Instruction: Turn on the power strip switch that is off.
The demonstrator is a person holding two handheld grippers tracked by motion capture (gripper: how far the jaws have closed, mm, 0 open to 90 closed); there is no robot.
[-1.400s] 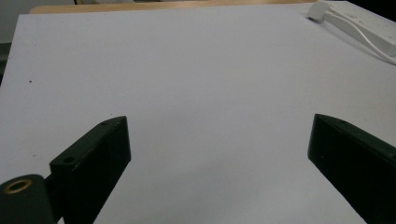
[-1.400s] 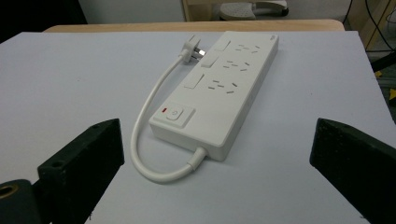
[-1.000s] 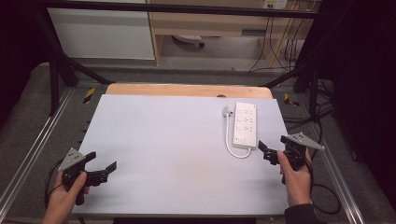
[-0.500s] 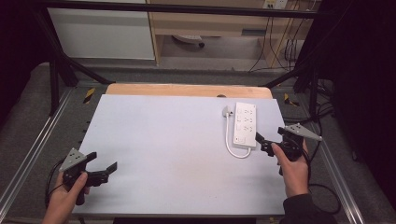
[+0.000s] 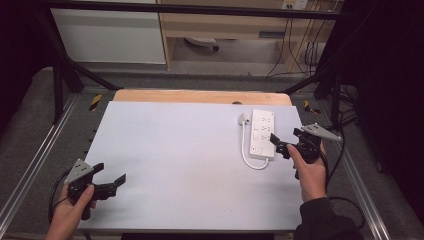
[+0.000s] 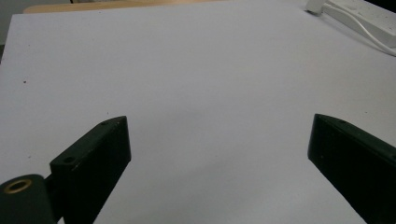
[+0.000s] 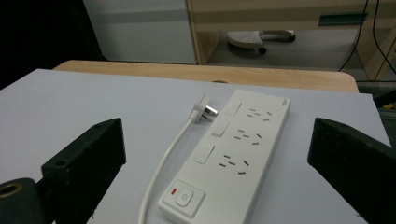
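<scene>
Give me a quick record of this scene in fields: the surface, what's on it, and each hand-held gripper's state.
surface: white table top
item: white power strip, flat, far right side
cord: white, loops beside the strip to its plug, unplugged
right hand-held gripper: open, at the strip's near end, not gripping it
left hand-held gripper: open, over bare table at near left

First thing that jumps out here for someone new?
The white power strip at the table's far right, its cable looped beside it and its plug lying loose at its far end. The right gripper sits open at the strip's near end; the left gripper waits open over bare table at near left.
</scene>
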